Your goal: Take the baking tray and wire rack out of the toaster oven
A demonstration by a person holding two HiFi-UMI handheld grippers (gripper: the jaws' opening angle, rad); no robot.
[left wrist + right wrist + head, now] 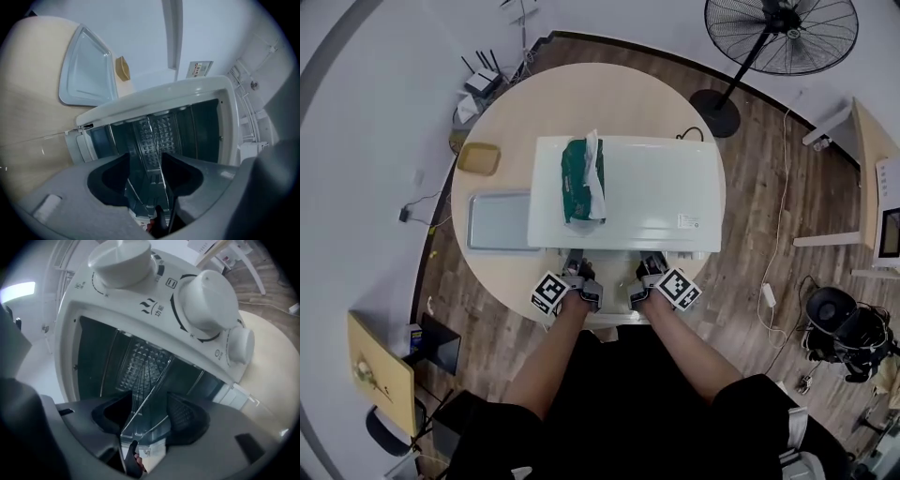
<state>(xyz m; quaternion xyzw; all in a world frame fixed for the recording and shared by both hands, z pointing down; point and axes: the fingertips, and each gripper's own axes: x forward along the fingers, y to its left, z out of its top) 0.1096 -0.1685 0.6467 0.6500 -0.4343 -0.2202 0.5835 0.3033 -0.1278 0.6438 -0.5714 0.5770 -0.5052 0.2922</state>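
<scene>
1. Looking down from the head view, the oven (656,187) sat on a round table (502,122) with its front toward the person. A green packet (581,178) lay on its top.
2. Tray (497,221) was already out, lying flat on the table just beside the oven's left side. The left gripper view caught it too, off past the oven's top edge.
3. A small tan dish (478,157) sat near the tray's far end, close to the table's rim and not touching the tray.
4. Both forearms reached in side by side. The left gripper (574,272) and right gripper (652,270) were both up at the oven's front, near each other, marker cubes toward the person.
5. In the left gripper view the jaws stood apart. The rack (158,161) showed edge-on as thin wires running through the gap between them and back into the open oven, and neither pad was pressing on it.
6. Pretty much the same deal in the right gripper view: jaws apart, with the rack's (146,398) front edge sitting in the gap and both pads clear of the wire.
7. So the rack was still inside the oven, straddled by both grippers but not clamped by either.
8. That right view also showed the white knobs (206,301) on the panel next to the opening.
9. Off the table, a fan (780,33) stood on the wood floor beyond the oven.
</scene>
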